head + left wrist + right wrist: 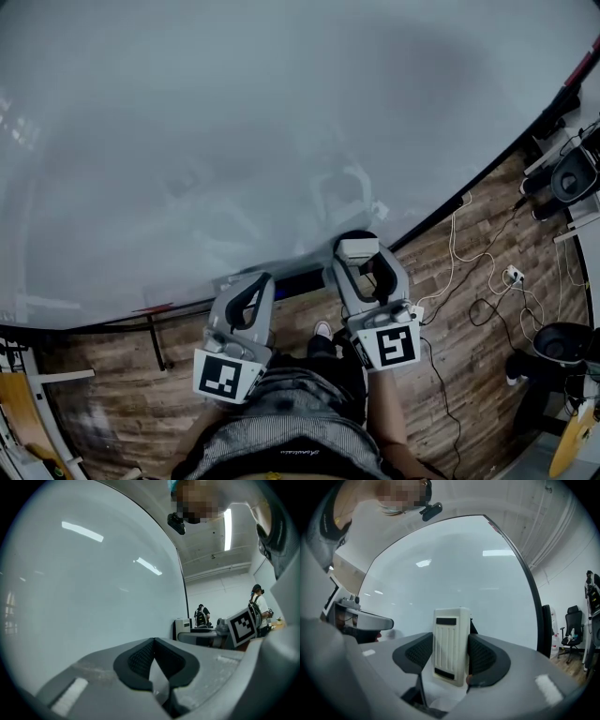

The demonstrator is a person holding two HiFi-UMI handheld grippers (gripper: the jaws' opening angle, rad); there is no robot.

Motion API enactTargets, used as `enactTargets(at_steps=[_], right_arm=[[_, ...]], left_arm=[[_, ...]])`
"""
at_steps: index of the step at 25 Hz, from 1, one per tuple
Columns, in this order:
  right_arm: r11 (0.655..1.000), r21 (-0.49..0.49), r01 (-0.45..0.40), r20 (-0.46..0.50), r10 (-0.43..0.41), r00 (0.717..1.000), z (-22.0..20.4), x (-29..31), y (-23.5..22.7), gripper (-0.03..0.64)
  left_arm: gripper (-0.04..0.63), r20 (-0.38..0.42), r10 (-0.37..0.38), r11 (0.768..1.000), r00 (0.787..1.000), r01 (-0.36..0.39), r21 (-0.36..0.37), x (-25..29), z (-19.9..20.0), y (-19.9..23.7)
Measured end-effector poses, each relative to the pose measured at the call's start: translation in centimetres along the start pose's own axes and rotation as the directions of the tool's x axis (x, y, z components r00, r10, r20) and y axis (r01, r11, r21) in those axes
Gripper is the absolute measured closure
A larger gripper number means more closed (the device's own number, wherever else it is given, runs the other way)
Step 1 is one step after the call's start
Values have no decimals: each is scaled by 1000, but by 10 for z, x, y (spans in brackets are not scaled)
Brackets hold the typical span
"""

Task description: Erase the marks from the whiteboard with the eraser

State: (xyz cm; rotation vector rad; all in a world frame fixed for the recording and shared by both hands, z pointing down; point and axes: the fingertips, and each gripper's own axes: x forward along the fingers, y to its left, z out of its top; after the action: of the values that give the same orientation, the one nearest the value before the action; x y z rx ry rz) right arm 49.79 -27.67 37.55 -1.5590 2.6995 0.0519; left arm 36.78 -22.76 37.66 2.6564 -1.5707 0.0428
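Observation:
The whiteboard [281, 122] fills the upper head view, pale with only faint grey smears near its lower middle [347, 192]. My right gripper [359, 253] is at the board's bottom edge, shut on a white ribbed eraser [357, 248]. In the right gripper view the eraser [451, 644] stands upright between the dark pads [487, 658], with the whiteboard [464, 573] behind it. My left gripper [251, 286] hangs lower left of the right one, just under the board's edge. Its jaws [153, 656] are shut on nothing beside the whiteboard [93, 597].
The board's dark bottom rail [178, 314] runs across, with a stand leg [155, 342] below it. White cables [487, 281] and a power strip lie on the wood floor at right, near office chairs [572, 173]. People stand far off [202, 617].

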Motion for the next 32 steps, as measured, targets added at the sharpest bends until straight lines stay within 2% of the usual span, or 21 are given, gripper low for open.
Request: enactTargets(at_steps=[7,11,32], right_arm=[[999,-18,-33,14,33,999,4,10,50,376],[998,-17,-53,-18,52,998,-1,18,79,376],[980,-30,-196,34,197,980,9,49,243,376]], left_arm=[[592,14,8,1000,1000,-8,-11,-32,2,31],[592,12,17,1000,1000,-17,-23,-49,-3,49],[592,14,59,998,998,-59,-10,-153,-8,131]])
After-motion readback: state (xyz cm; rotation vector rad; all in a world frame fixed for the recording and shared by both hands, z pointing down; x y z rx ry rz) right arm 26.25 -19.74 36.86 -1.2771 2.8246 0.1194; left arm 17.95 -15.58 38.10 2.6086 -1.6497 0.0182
